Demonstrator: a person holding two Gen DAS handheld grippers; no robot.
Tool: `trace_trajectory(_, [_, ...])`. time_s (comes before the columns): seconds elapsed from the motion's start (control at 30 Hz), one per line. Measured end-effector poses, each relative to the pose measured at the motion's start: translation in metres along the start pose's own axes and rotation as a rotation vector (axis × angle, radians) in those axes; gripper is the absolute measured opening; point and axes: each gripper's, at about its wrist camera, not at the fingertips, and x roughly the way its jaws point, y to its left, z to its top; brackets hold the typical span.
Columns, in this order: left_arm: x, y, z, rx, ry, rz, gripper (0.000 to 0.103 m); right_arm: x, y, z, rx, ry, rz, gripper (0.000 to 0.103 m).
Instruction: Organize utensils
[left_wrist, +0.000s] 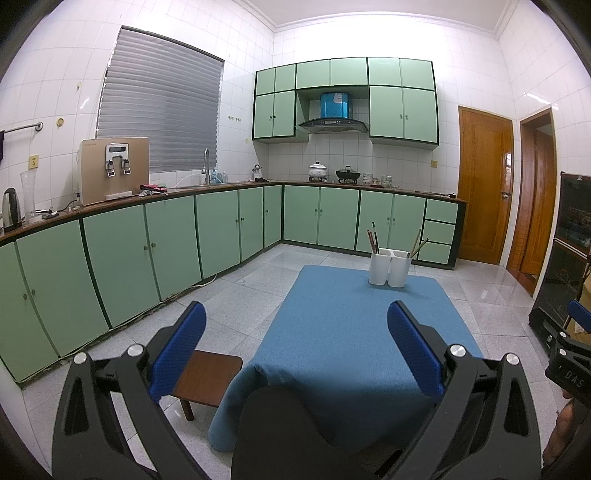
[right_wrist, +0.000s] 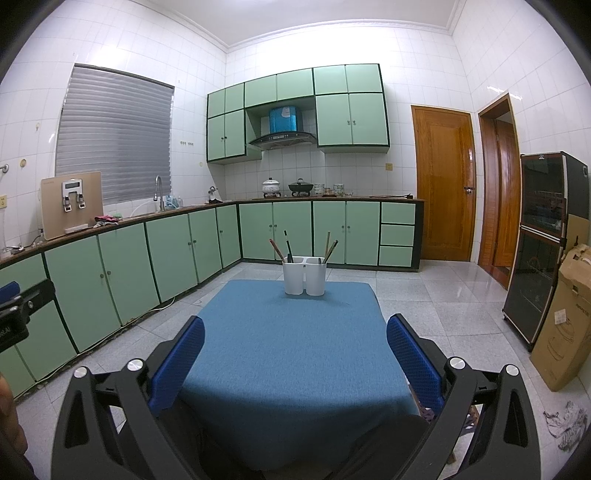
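Note:
A white two-compartment utensil holder (left_wrist: 389, 268) (right_wrist: 304, 276) stands at the far end of a table covered with a blue cloth (left_wrist: 354, 332) (right_wrist: 295, 350). Its left cup holds reddish and dark chopsticks (right_wrist: 282, 249). Its right cup holds pale and dark chopsticks (right_wrist: 330, 248). My left gripper (left_wrist: 297, 314) is open and empty, held above the table's near end. My right gripper (right_wrist: 295, 328) is open and empty, also at the near end, well short of the holder.
A small brown wooden stool (left_wrist: 207, 378) stands left of the table. Green cabinets (left_wrist: 147, 251) run along the left and back walls. A dark glass cabinet (right_wrist: 543, 243) and a cardboard box (right_wrist: 569, 317) stand on the right, past the wooden doors (right_wrist: 443, 184).

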Motion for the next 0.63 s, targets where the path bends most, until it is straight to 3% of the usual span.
trace_trajectory(0.63, [0.0015, -0.0075, 0.0033, 0.005, -0.004, 0.007, 0.096, -0.0021, -0.0007, -0.0004, 0.001, 0.005, -0.001, 0.097])
